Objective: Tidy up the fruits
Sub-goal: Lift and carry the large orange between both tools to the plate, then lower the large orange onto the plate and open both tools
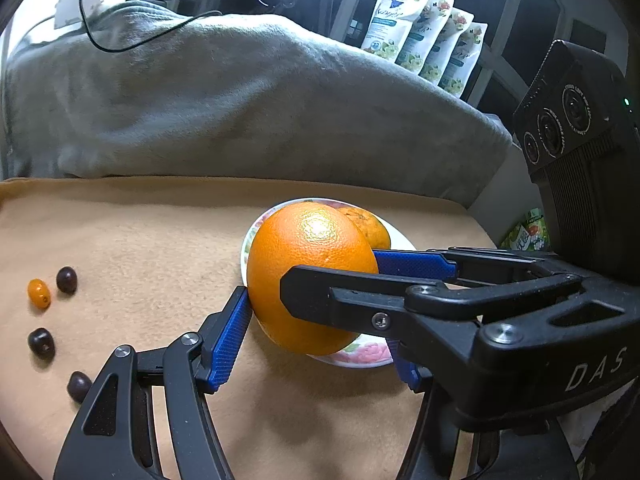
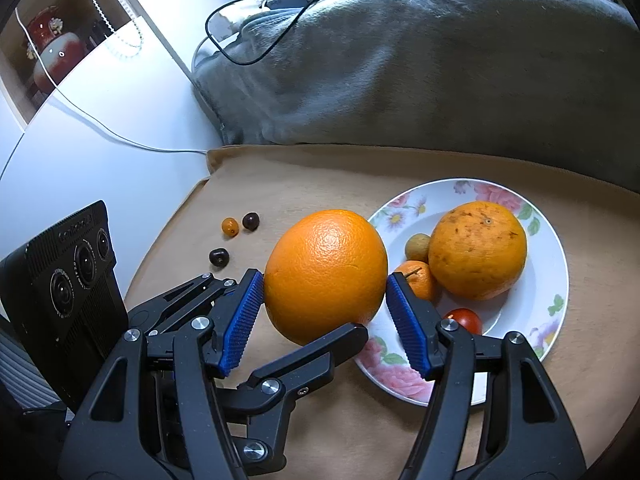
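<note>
i have the big orange pinched between my right gripper jaws, over the floral plate rim; my left gripper jaws grip it too.

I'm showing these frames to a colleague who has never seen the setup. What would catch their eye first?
The big glossy orange, squeezed between the blue pads of both hand-held grippers, right and left, at the floral plate's near edge. Next, the plate's load: a duller spotted orange with smaller fruits beside it. Then the dark berries scattered on the tan cloth, left of the plate.
</note>
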A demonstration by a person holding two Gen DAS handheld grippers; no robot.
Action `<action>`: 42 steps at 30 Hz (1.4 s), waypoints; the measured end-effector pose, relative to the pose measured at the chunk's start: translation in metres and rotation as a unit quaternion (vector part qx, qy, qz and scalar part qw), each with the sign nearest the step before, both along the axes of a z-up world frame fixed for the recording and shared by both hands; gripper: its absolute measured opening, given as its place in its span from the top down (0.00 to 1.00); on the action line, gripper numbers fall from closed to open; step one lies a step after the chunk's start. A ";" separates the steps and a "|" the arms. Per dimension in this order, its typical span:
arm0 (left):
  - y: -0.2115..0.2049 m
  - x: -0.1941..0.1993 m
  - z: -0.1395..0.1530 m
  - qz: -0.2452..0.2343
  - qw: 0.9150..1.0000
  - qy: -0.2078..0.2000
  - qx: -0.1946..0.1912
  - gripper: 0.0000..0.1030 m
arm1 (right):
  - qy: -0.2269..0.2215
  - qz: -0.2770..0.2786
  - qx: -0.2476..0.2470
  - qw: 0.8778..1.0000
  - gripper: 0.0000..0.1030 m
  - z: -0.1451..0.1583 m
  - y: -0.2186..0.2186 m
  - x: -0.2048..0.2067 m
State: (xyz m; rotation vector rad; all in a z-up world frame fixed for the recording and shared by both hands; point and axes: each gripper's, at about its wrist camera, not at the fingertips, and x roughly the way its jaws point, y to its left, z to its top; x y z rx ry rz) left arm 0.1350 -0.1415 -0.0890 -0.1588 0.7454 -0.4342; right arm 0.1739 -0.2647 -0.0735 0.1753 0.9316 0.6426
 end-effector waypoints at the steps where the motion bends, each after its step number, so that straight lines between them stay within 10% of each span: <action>1: 0.000 0.001 -0.001 0.000 1.000 0.001 0.000 0.39 | 0.001 0.000 0.000 1.000 0.35 0.000 0.000 0.001; 42: 0.011 0.002 -0.003 0.003 1.000 0.007 0.018 0.37 | -0.007 -0.055 0.002 0.998 0.30 0.002 -0.027 -0.005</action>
